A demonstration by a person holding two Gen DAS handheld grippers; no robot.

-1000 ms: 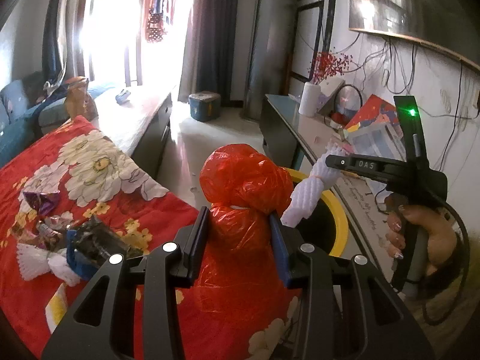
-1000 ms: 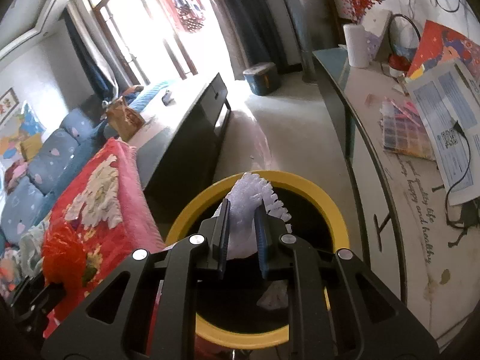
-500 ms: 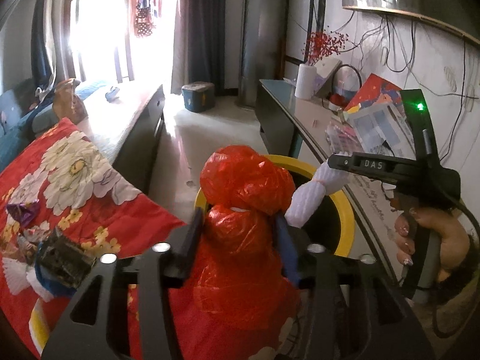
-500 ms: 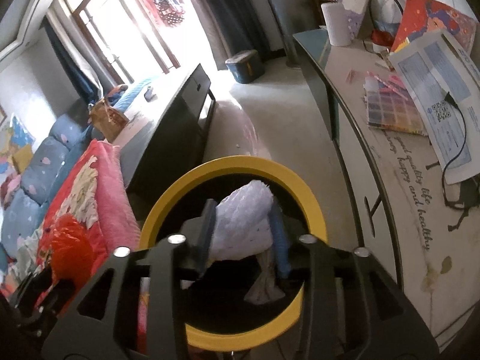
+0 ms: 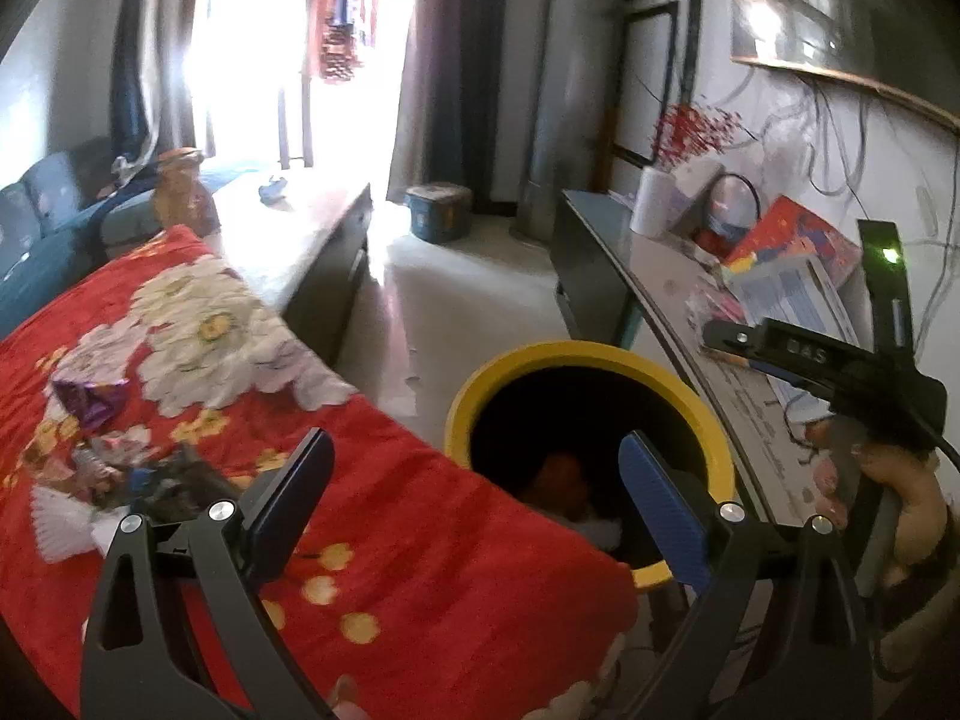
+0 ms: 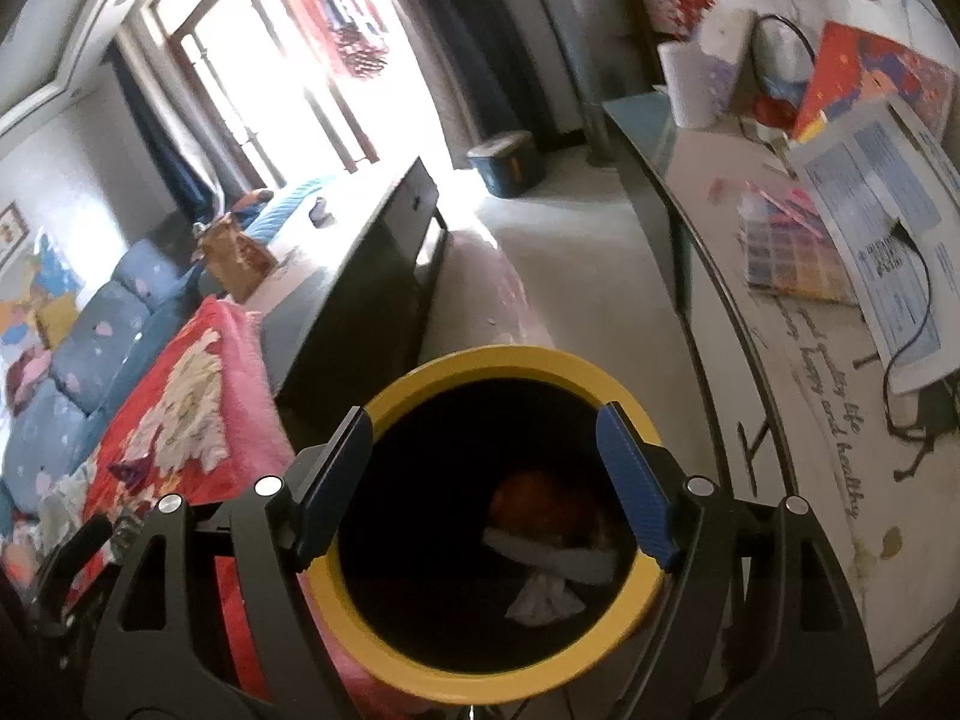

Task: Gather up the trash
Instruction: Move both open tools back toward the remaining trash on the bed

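Both grippers have released their loads. The left gripper (image 5: 474, 480) was clamped on a red plastic bag a second ago; its jaws are now opening, spread wide with nothing between them. The right gripper (image 6: 483, 462) was clamped on a white paper piece; its jaws are also opening and empty.

Both items now lie inside the yellow-rimmed bin (image 6: 420, 669), directly below and ahead of the right gripper's fingertips. The red plastic bag (image 6: 540, 507) rests deep in the bin, with the white paper piece (image 6: 558, 558) on its near side, touching it.

This deposit step appears complete. More trash (image 5: 90, 402) remains on the red floral blanket (image 5: 420, 540), to the left of the left gripper. Judged from this, the next step is a return to that pile.
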